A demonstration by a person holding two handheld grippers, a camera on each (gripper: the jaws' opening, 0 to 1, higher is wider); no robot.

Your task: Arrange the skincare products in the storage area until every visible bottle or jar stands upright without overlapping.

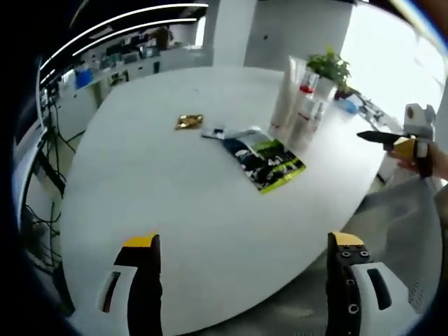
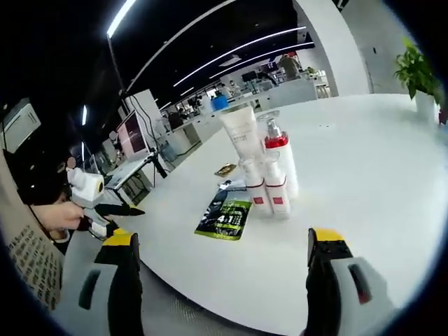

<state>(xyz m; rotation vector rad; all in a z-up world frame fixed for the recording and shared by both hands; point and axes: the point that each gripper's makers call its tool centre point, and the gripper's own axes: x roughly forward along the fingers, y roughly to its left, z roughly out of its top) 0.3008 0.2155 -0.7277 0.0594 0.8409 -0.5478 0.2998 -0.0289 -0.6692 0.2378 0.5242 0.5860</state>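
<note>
**Already upright: bottles cluster ahead of idle fingers**

Evidently the bottles [image 2: 264, 168] stand upright in a tight group on the desk [image 2: 364, 161], well ahead of the right gripper [image 2: 222, 280], whose fingers are spread apart and empty. A tall tube [image 2: 241, 133] rises behind them; whether they touch is unclear. A green sachet [image 2: 225, 215] lies flat just beside them, a gold packet [image 1: 189, 121] farther off. The left gripper [image 1: 245, 280], fingers likewise apart, hangs back at the desk's near edge, likely surveying.

Left tongs [image 1: 241, 253], right tongs [image 2: 222, 246]: jaws apart, holding nothing.
</note>
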